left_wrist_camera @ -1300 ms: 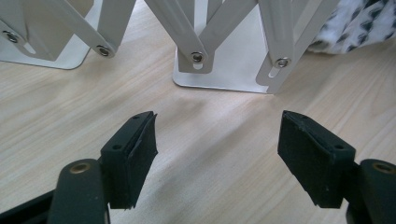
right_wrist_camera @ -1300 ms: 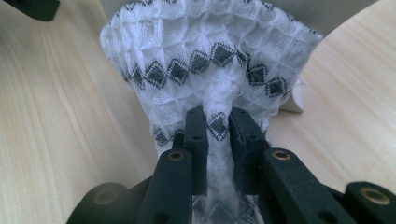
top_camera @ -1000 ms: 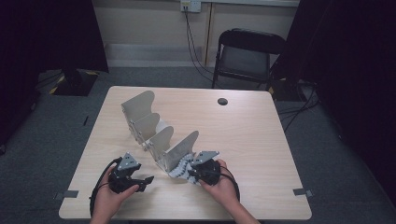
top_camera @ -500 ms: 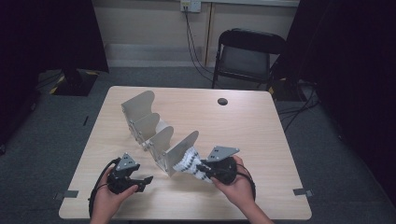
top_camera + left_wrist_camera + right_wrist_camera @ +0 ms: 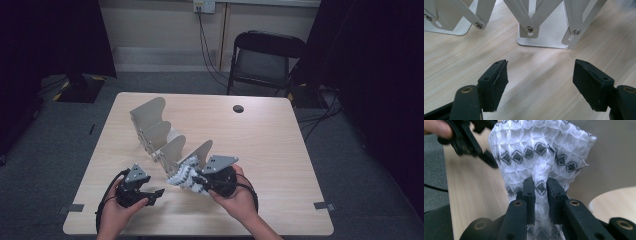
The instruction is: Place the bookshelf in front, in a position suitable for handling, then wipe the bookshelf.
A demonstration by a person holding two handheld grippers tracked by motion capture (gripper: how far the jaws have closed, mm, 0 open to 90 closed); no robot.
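Tabletop [image 5: 280, 145]: pale wood, carries folding rack [image 5: 165, 135] with 4 fins. White patterned cloth [image 5: 541, 155] lifted beside nearest fin: soft, light, limp, grippy weave; take by bunched edge. Right hand-held gripper [image 5: 541, 187] clamped on cloth. Left hand-held gripper [image 5: 540, 82] apart, empty.
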